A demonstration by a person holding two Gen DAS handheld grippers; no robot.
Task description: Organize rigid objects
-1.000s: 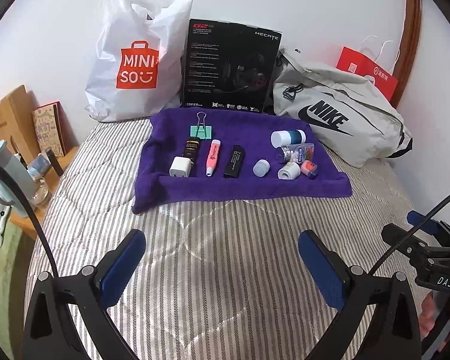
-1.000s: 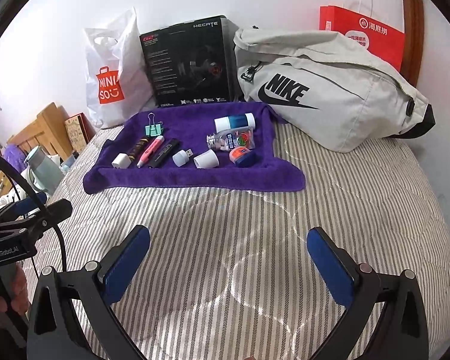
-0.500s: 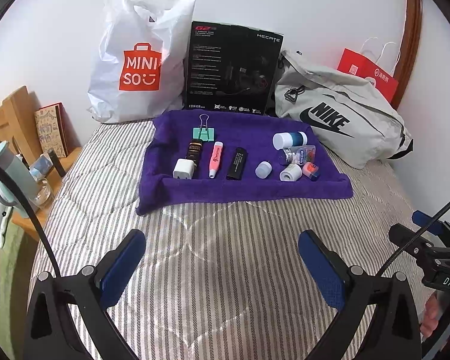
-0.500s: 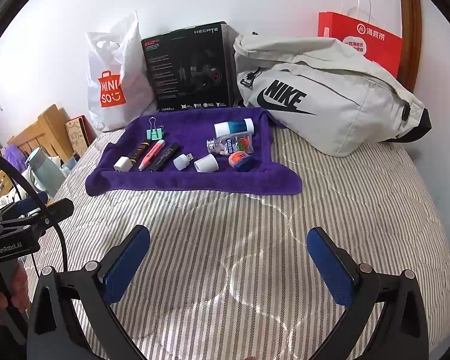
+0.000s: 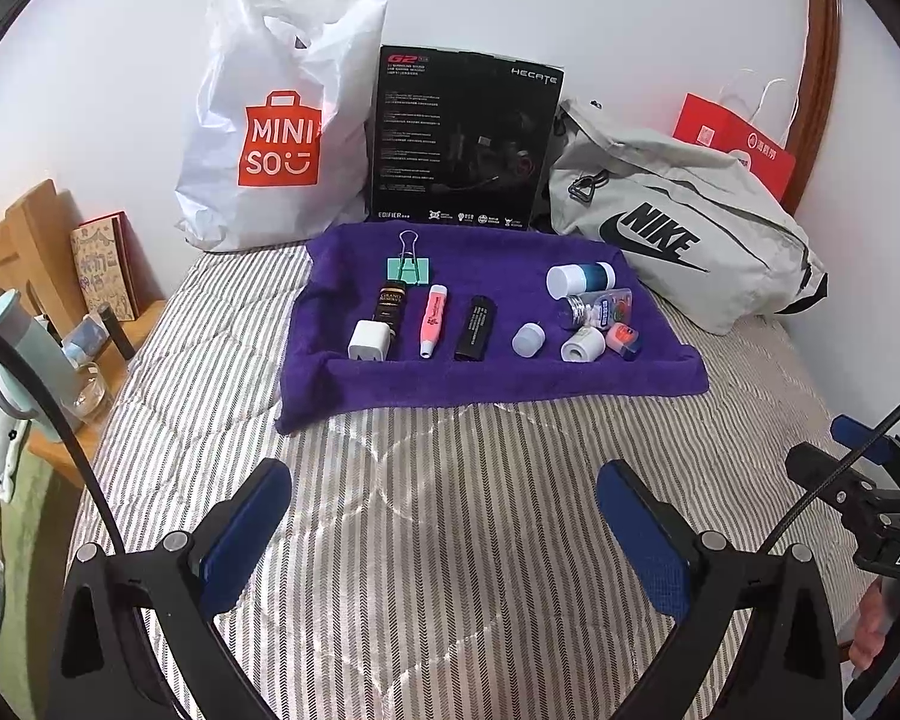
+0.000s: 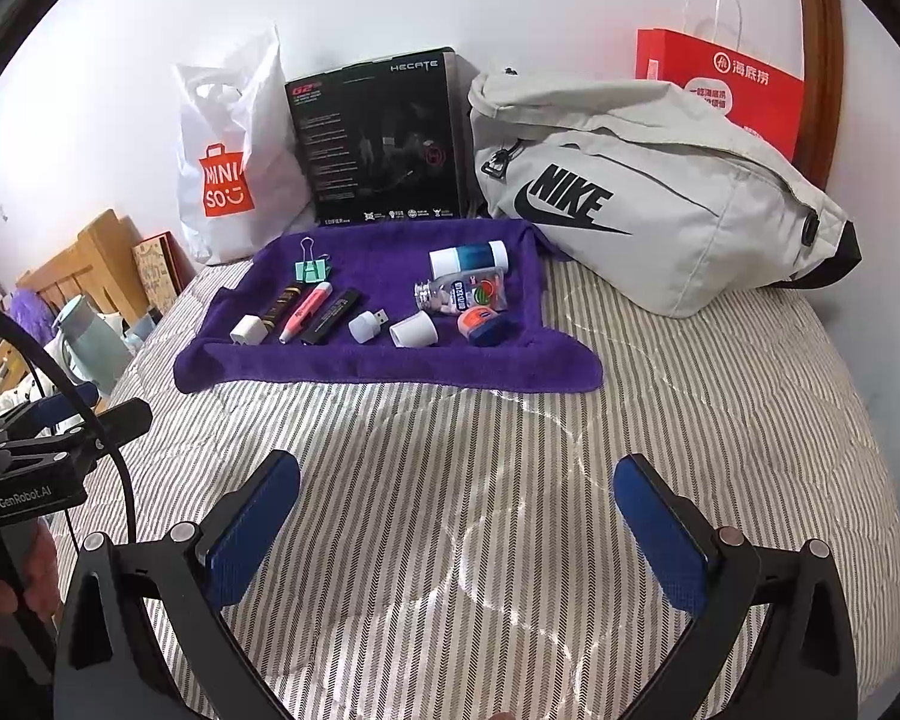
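You've got ten small items on one purple towel point(image 5: 492, 372), spread on the striped bed point(image 5: 450, 540): one green binder clip point(image 5: 408, 267), one dark tube with gold lettering point(image 5: 390, 307), one white charger cube point(image 5: 368, 341), one pink pen-shaped item point(image 5: 432, 319), one black flat stick point(image 5: 476, 327), one white USB stick point(image 6: 368, 323), one white cap point(image 5: 582, 344), one orange-and-blue piece point(image 5: 624, 339), one clear bottle point(image 5: 597, 306) with white pellets inside, and one white-and-teal bottle point(image 5: 579, 277) lying on its side. The charger, tube, pen and black stick sit in a row on the left half; the bottles, cap and orange piece cluster on the right, the two bottles touching. Behind the towel, against the wall: one white Miniso bag point(image 5: 276, 126), one black Hecate box point(image 5: 462, 144), one grey Nike bag point(image 5: 678, 222), one red paper bag point(image 5: 732, 144); contents of all four can't be seen. Your left gripper point(image 5: 444, 516) and right gripper point(image 6: 456, 510) both hover over bare bed, jaws spread wide, nothing between them. The towel and everything on it lie well ahead of both jaws, no contact.
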